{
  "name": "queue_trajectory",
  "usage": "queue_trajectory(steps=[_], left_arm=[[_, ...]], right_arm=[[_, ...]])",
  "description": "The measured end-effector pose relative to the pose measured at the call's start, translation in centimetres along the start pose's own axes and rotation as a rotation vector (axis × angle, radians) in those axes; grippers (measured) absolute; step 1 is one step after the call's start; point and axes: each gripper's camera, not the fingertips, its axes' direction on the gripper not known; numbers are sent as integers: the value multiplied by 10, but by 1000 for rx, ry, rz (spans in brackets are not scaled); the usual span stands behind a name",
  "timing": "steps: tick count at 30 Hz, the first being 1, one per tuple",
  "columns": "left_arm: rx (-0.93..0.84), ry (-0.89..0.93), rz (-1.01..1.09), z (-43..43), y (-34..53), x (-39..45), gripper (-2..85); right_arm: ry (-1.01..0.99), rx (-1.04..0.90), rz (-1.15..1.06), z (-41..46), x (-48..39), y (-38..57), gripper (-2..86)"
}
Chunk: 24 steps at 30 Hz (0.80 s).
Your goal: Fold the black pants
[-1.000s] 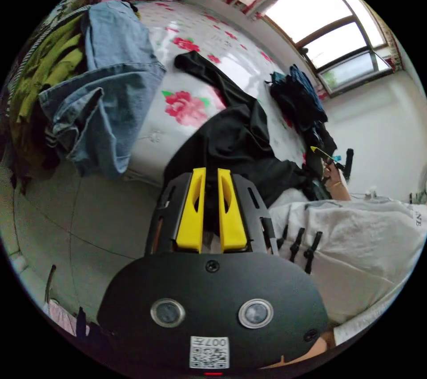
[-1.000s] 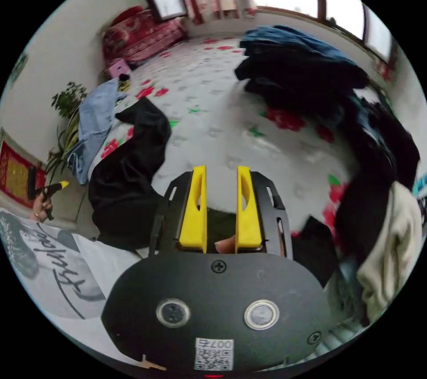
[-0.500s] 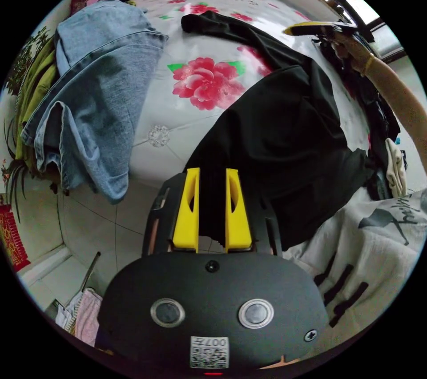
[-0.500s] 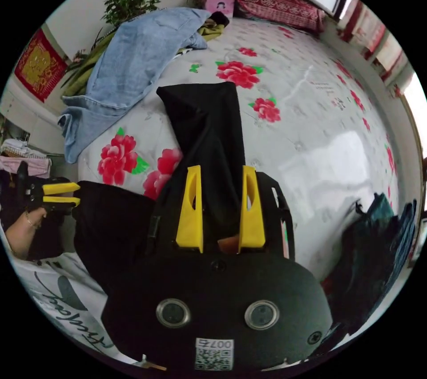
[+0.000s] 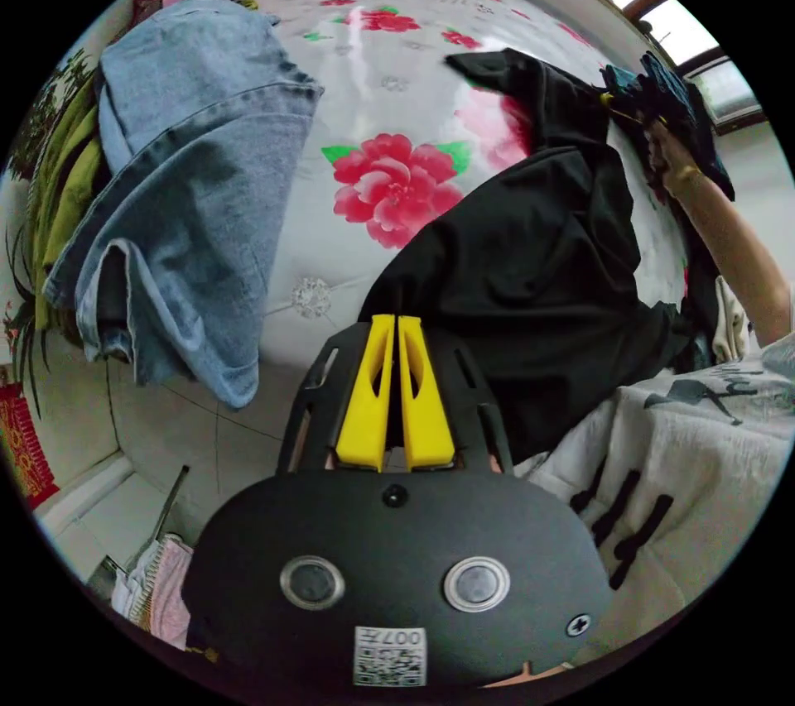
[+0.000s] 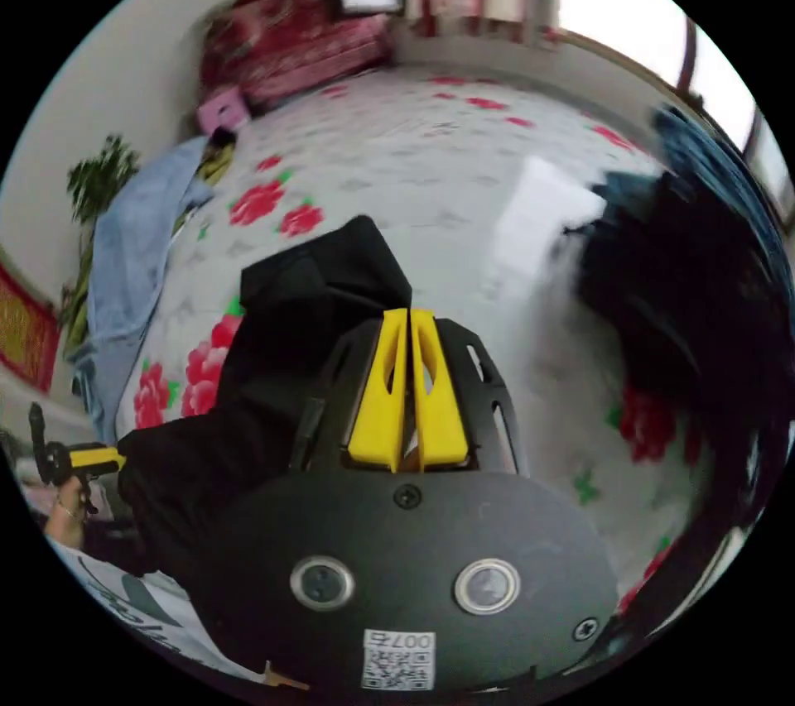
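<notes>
Nothing can be read for certain. A white sticker [image 5: 390, 655] with a square code and a short line of characters sits on the left gripper [image 5: 396, 319] housing, and a matching sticker [image 6: 397, 659] on the right gripper [image 6: 408, 312]. The person's white shirt [image 5: 712, 425] bears dark script lettering, cut off and illegible. A red wall hanging [image 6: 25, 329] carries blurred gold marks.
</notes>
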Motion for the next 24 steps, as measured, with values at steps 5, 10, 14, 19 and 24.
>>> queue_trajectory(steps=[5,10,14,19,24], left_arm=[[-13,-59,136,-3,-49,15,-9],[22,-122,244,-17,-105,29,-10],[85,-212,293,-42,-136,30,-10],[45,-345,215,-40,-167,-2,-9],[91,-216,56,-65,-130,-52,-8]], right_arm=[[178,48,487,-100,166,169,1],[156,-123,643,-130,198,293,15],[222,-47,583,-150,190,316,29],[231,-40,429,-130,200,282,42],[325,-107,353,-89,227,248,58]])
